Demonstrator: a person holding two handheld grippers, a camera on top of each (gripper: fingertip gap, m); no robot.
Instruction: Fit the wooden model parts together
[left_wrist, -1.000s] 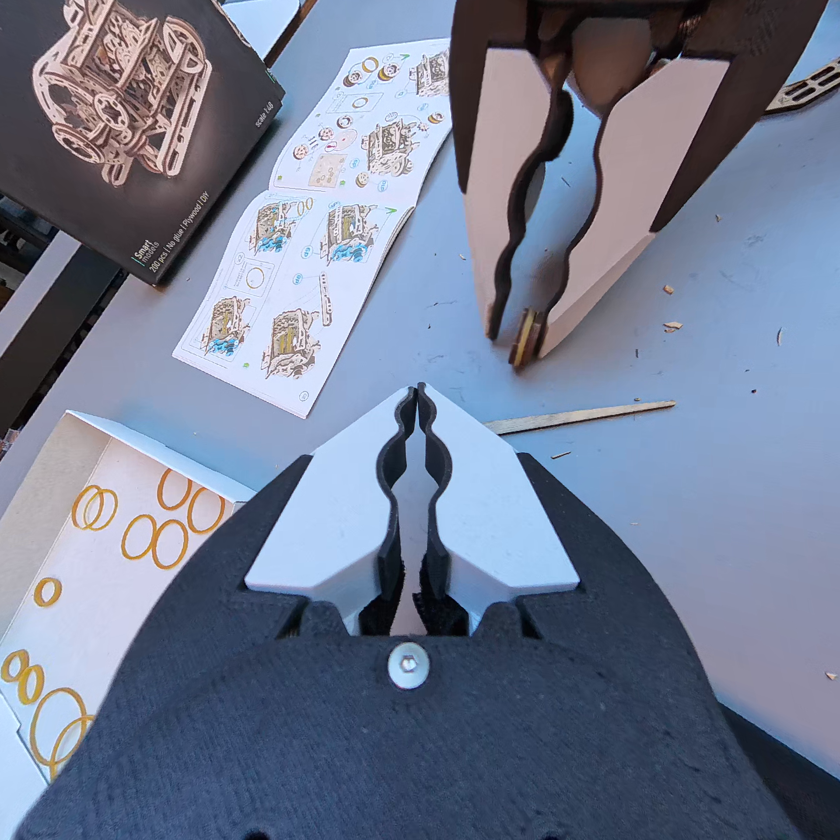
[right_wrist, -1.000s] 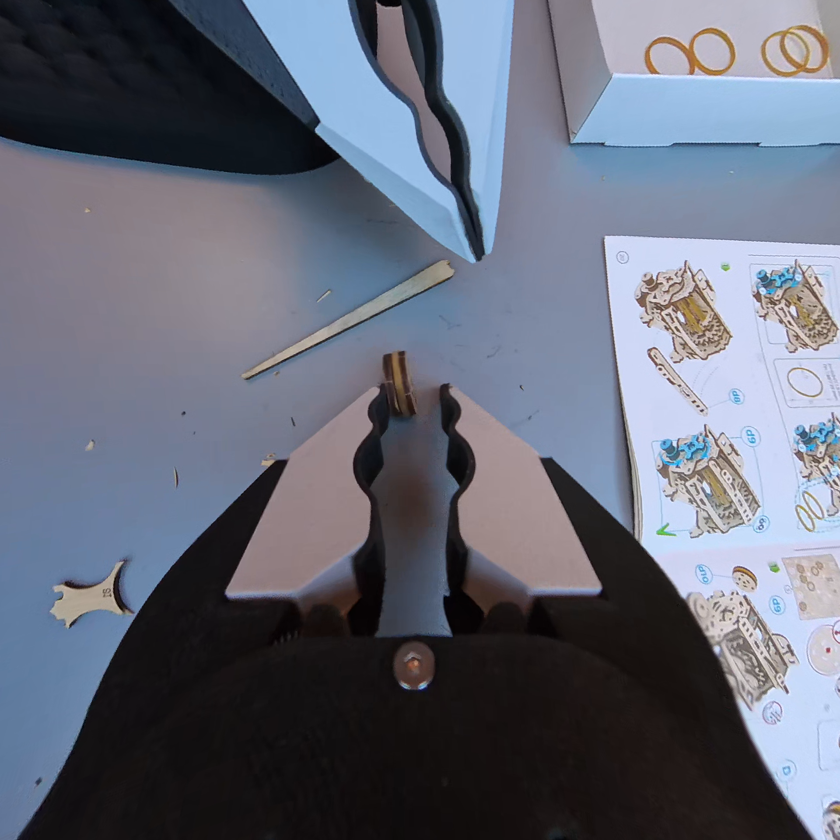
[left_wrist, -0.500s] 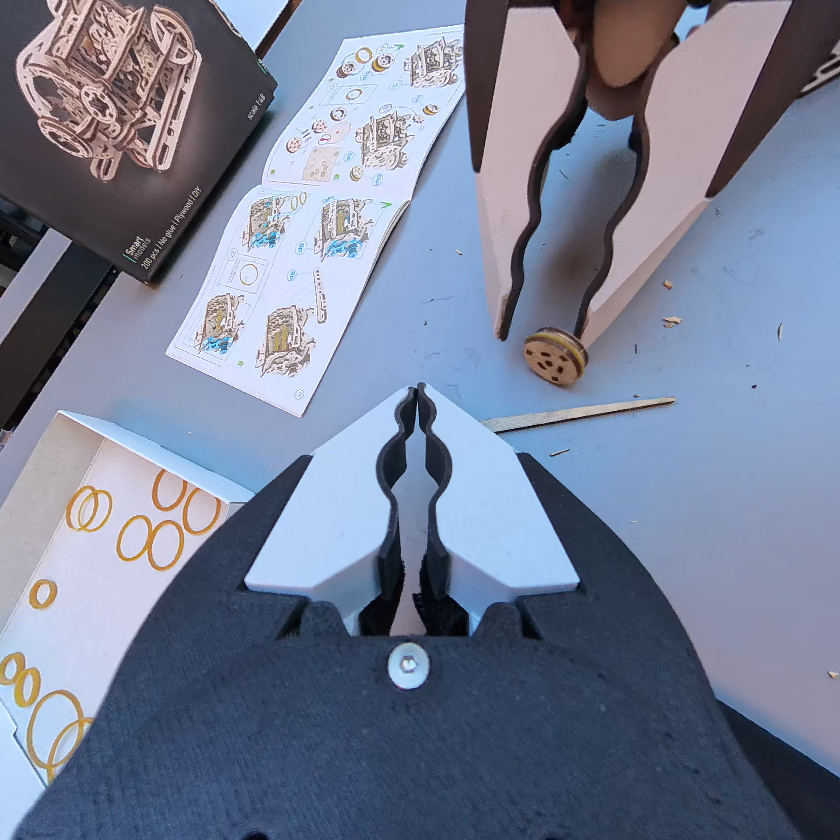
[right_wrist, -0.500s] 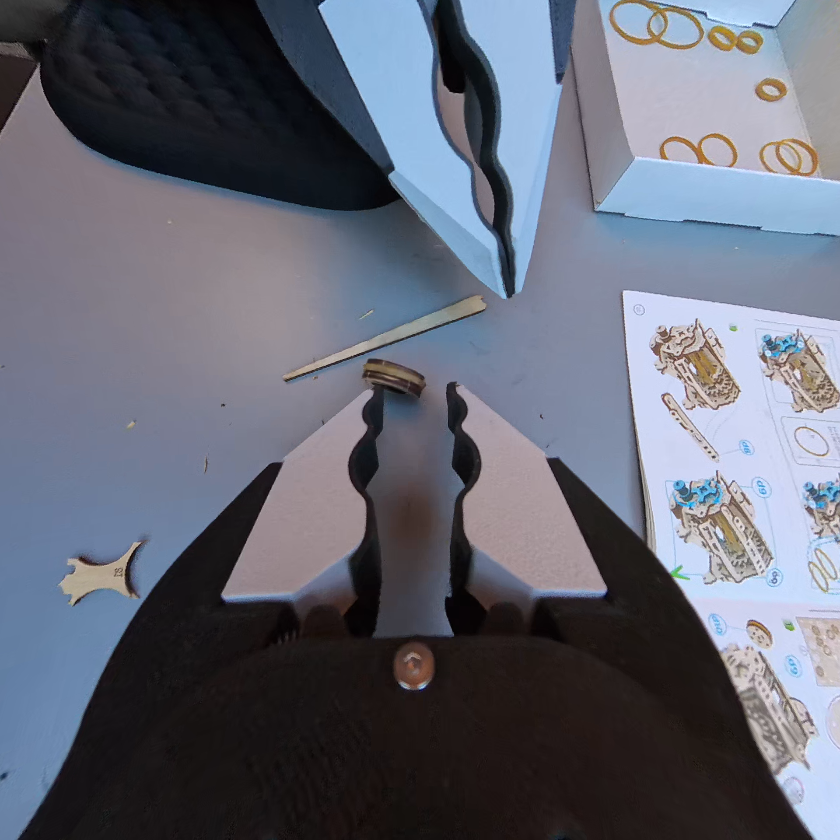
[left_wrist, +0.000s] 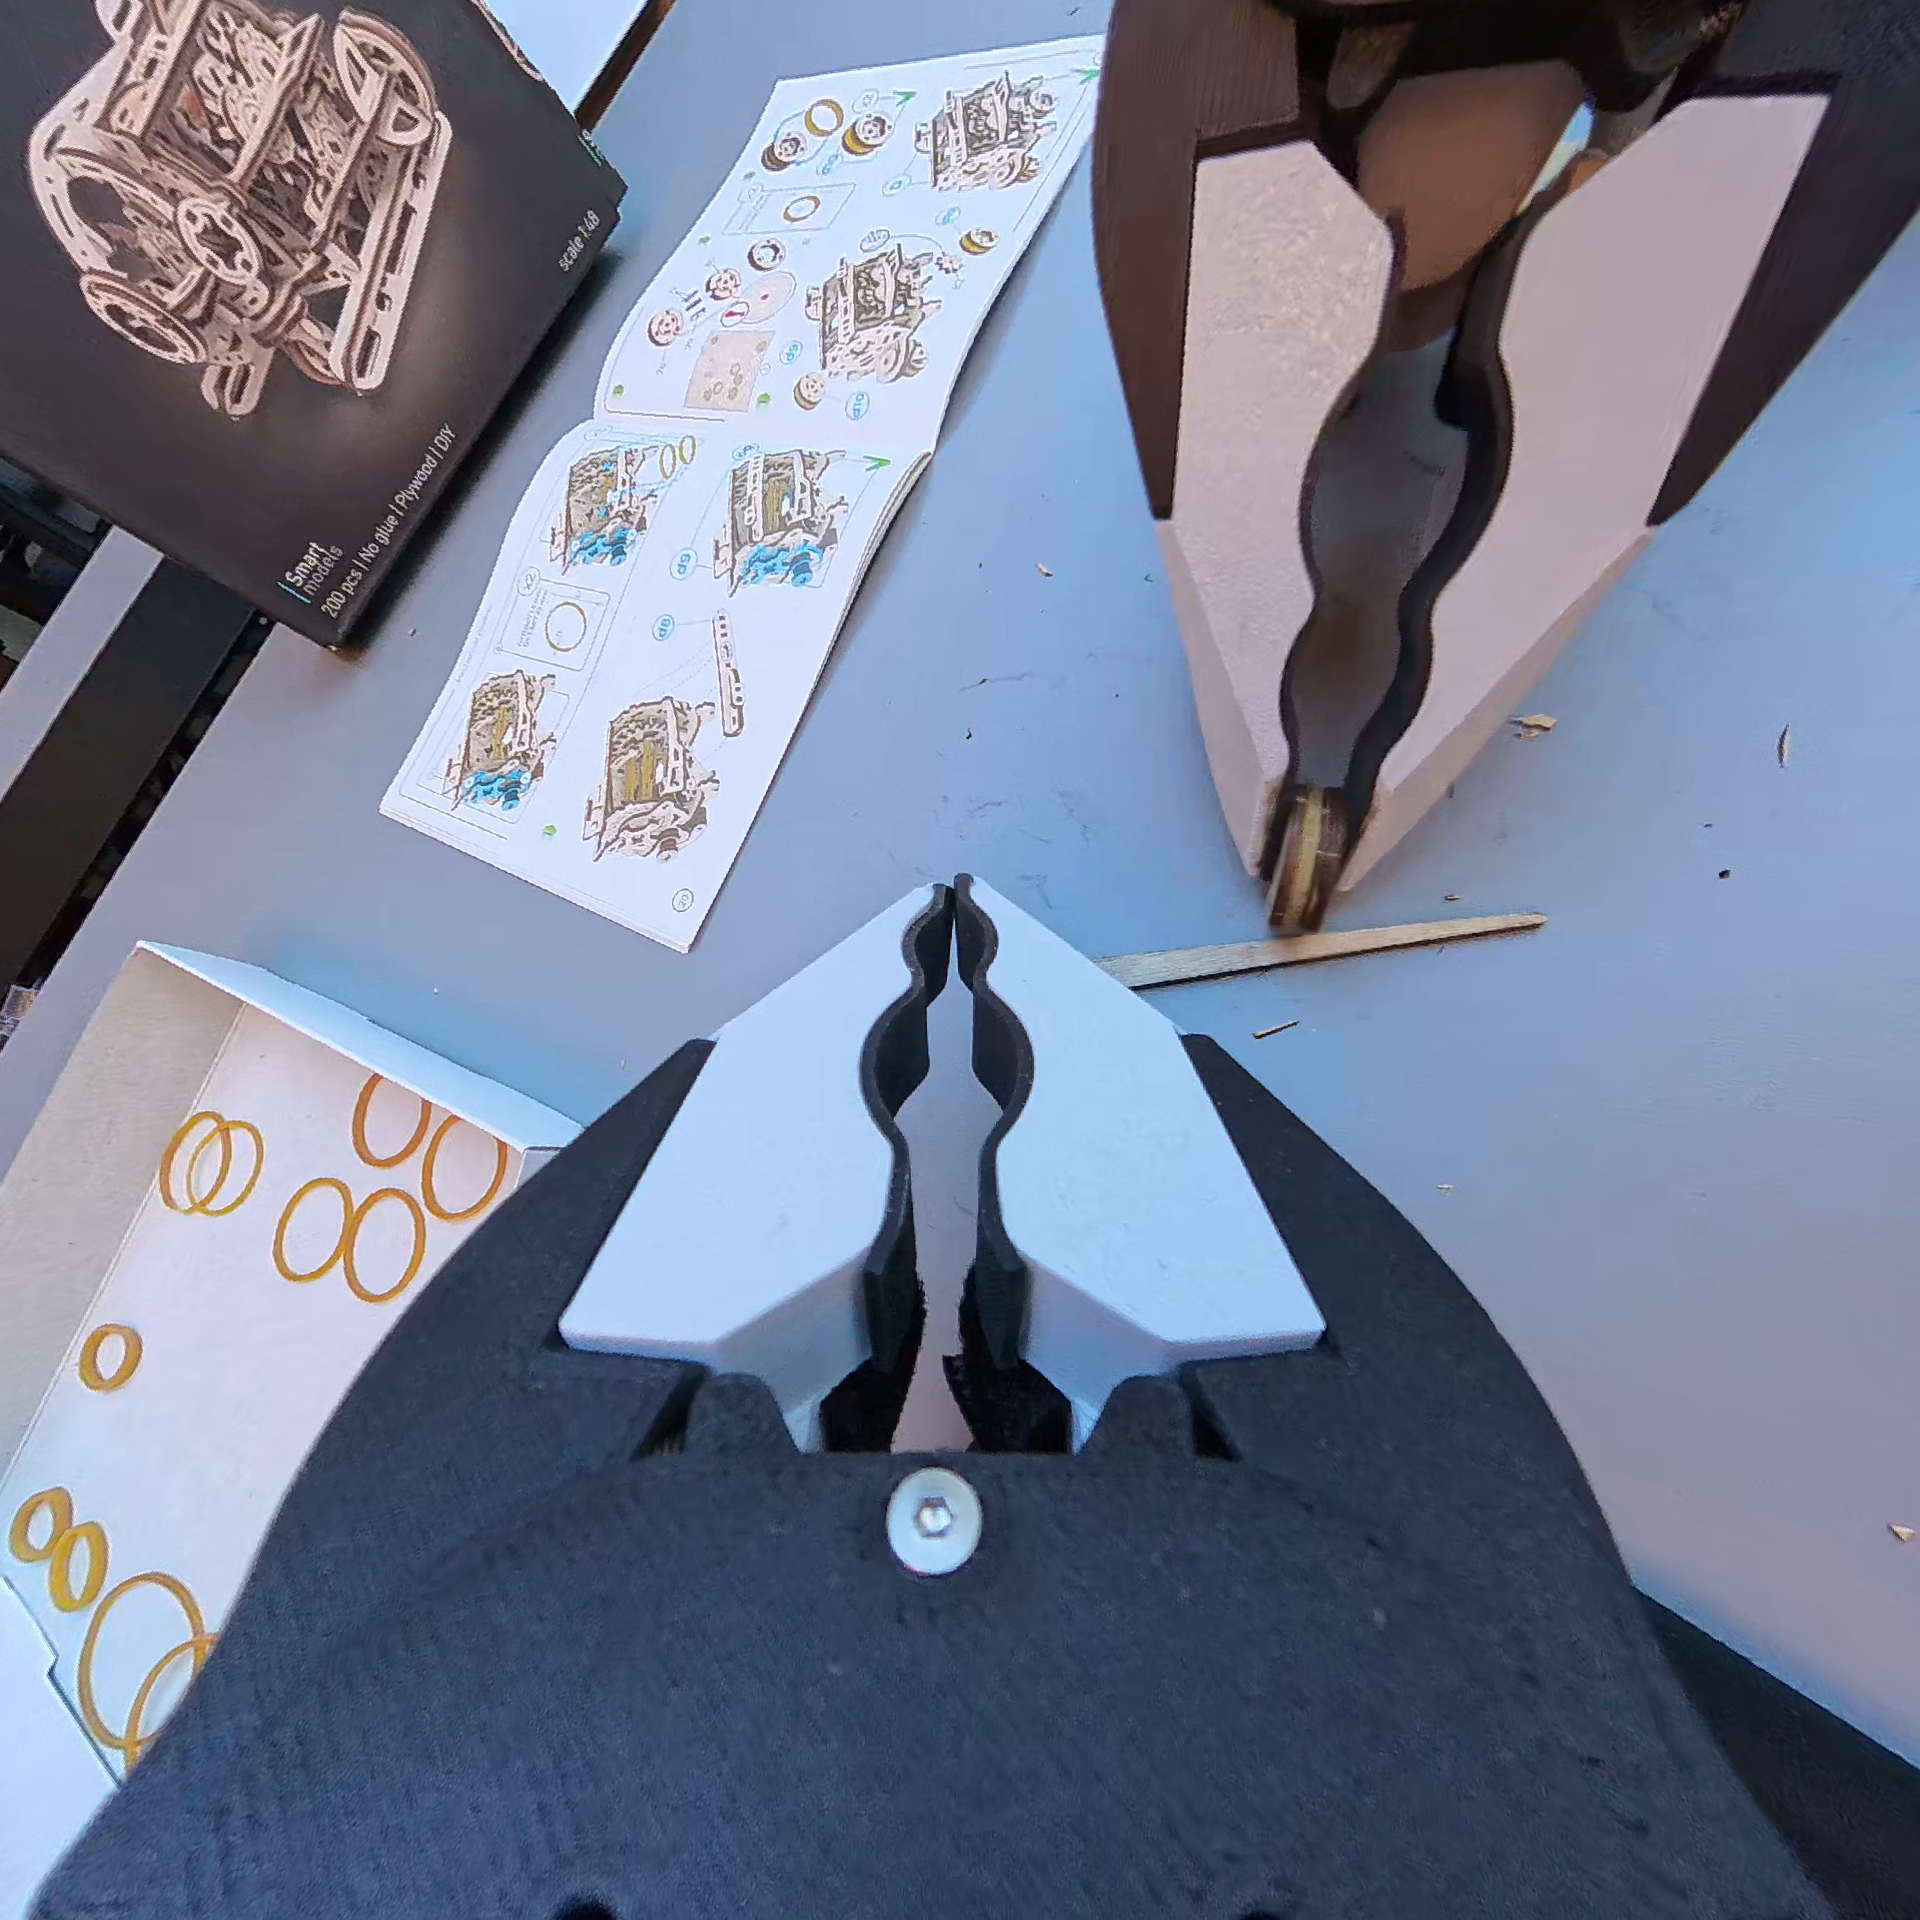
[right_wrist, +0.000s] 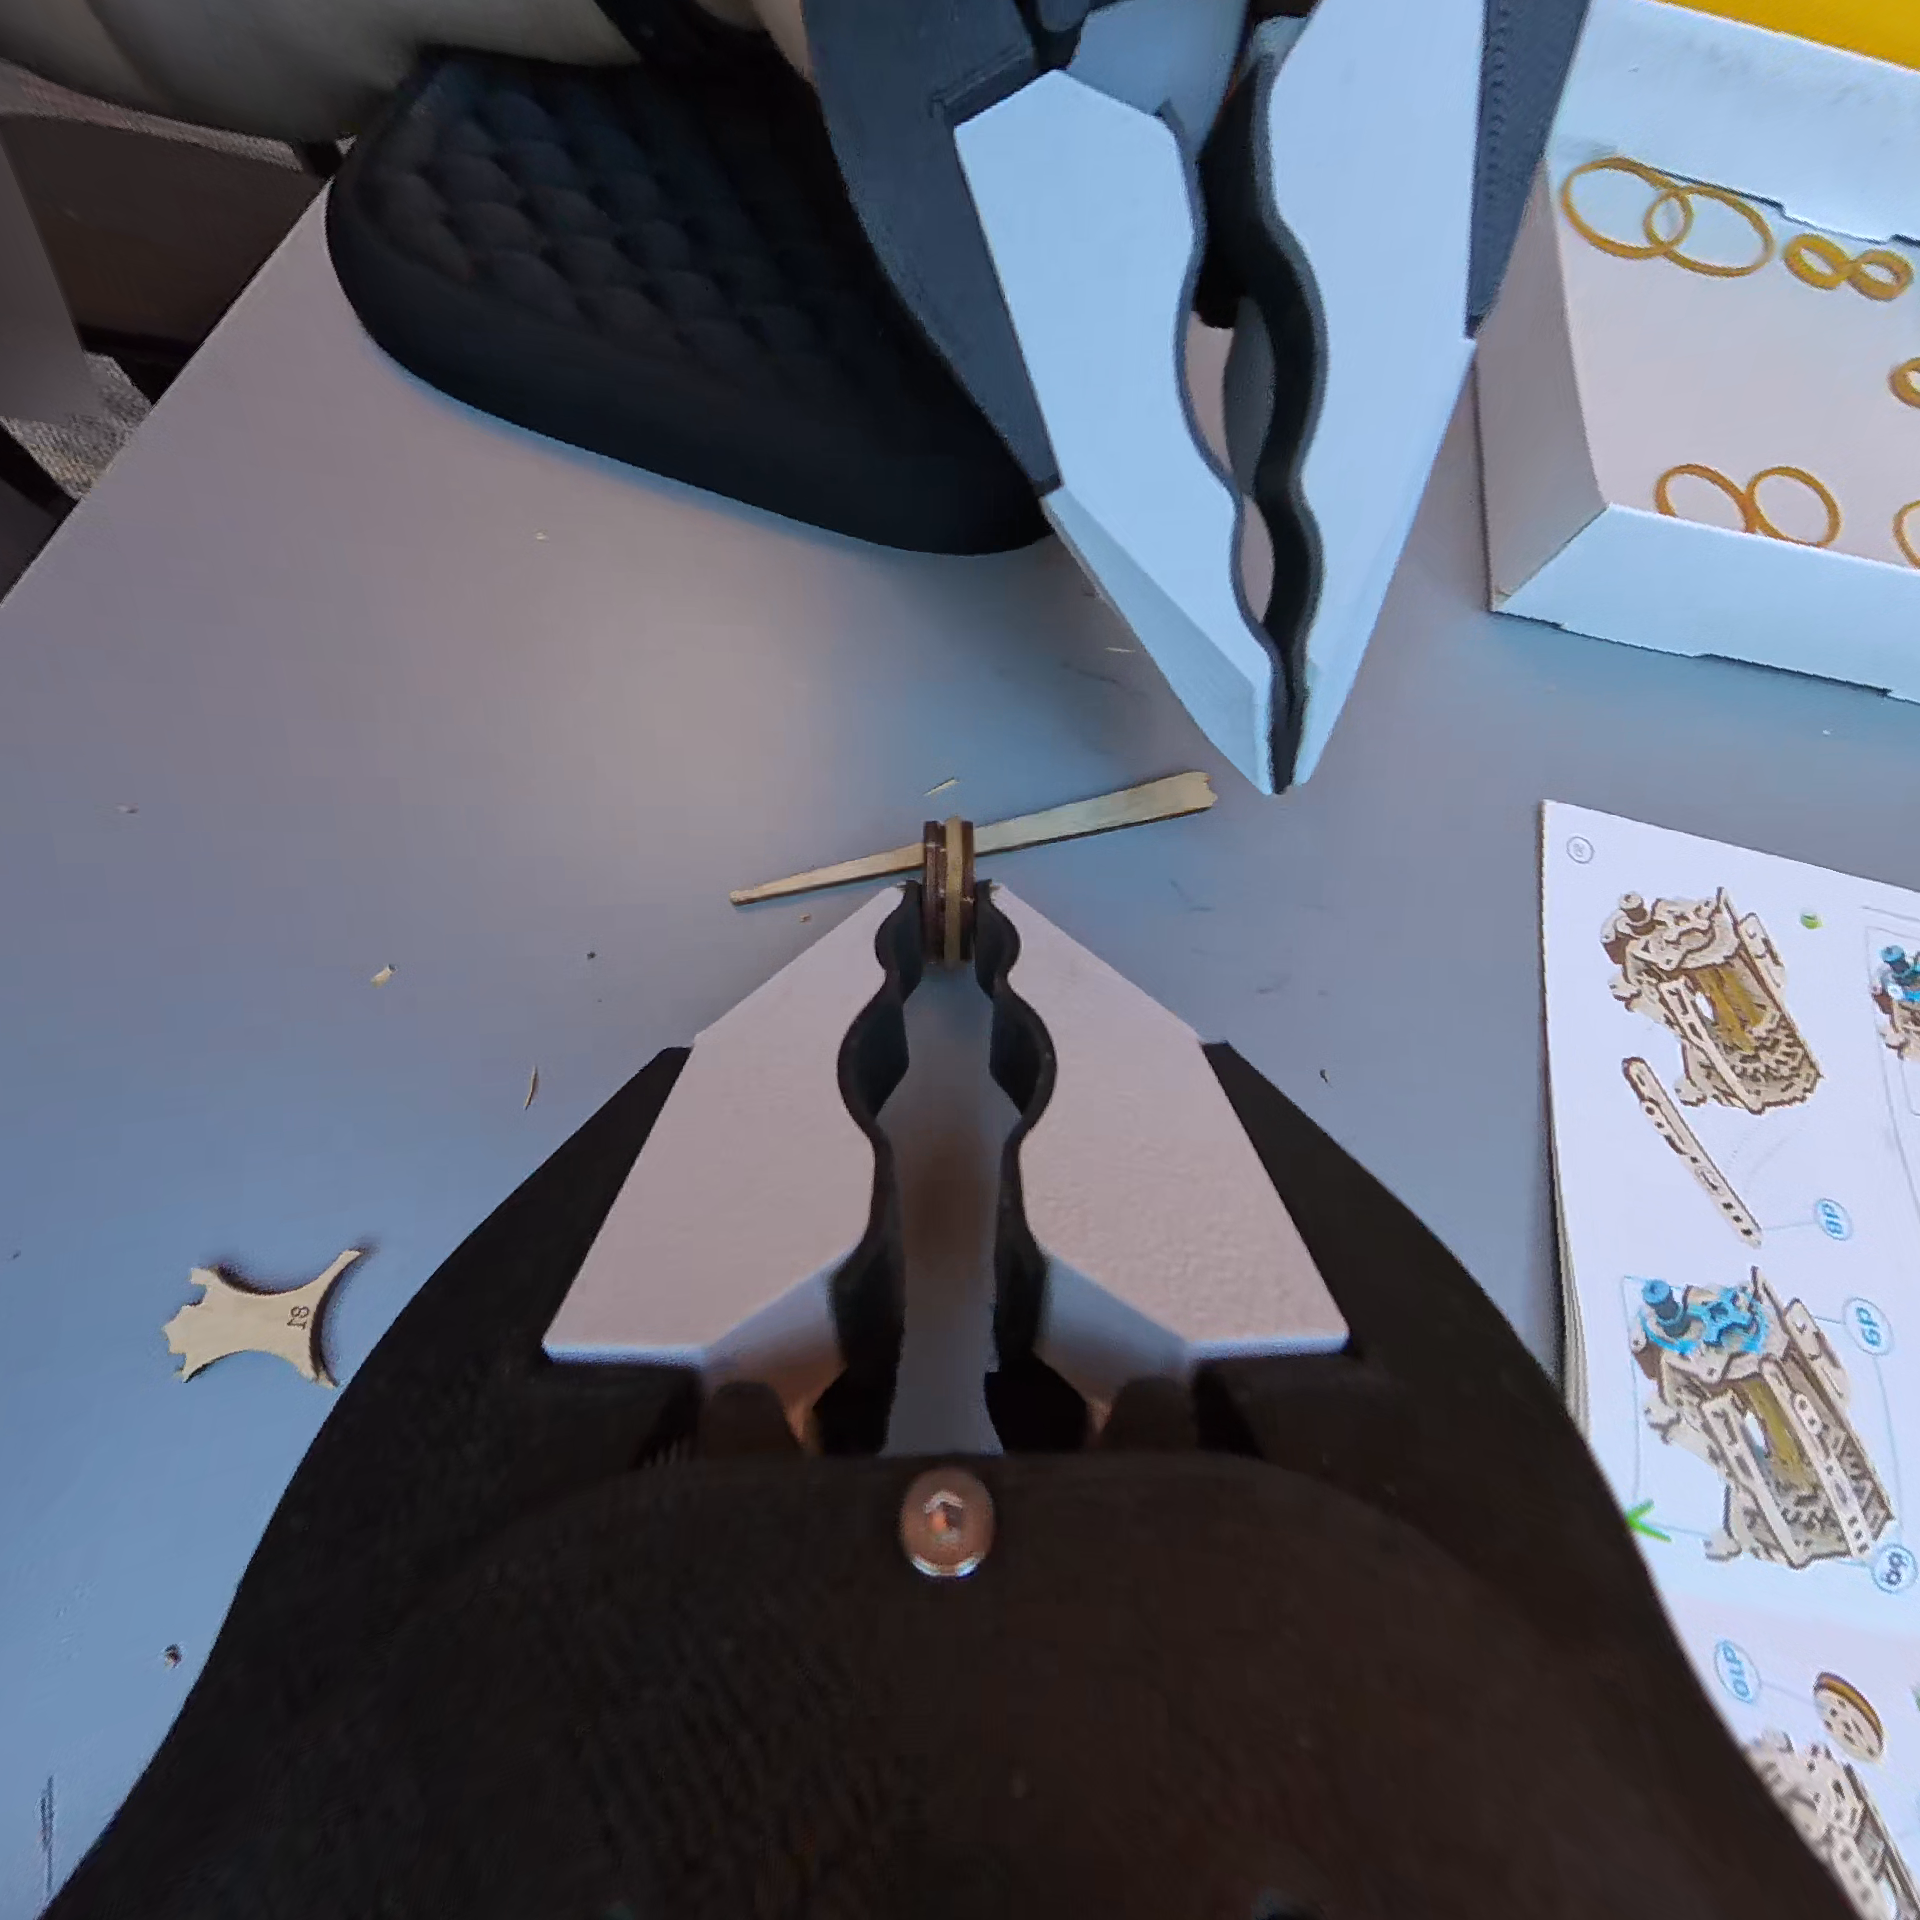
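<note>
On the grey counter (right_wrist: 436, 727), one thin wooden stick (right_wrist: 1091, 816) lies flat, long way left to right. One small round wooden wheel (right_wrist: 948, 894) stands on its edge just before it, pinched between the right hand-held gripper's (right_wrist: 948, 920) tips. The left hand-held gripper (left_wrist: 954, 896) is squeezed together, holding nothing.

In the left wrist view, the stick (left_wrist: 1320, 948) lies on the surface (left_wrist: 1558, 1195) just ahead of the left gripper (left_wrist: 954, 896). The booklet (left_wrist: 727, 499) lies ahead to the left, the model box (left_wrist: 260, 291) beyond it, and the tray (left_wrist: 156, 1299) of rings (left_wrist: 348, 1242) at near left.
</note>
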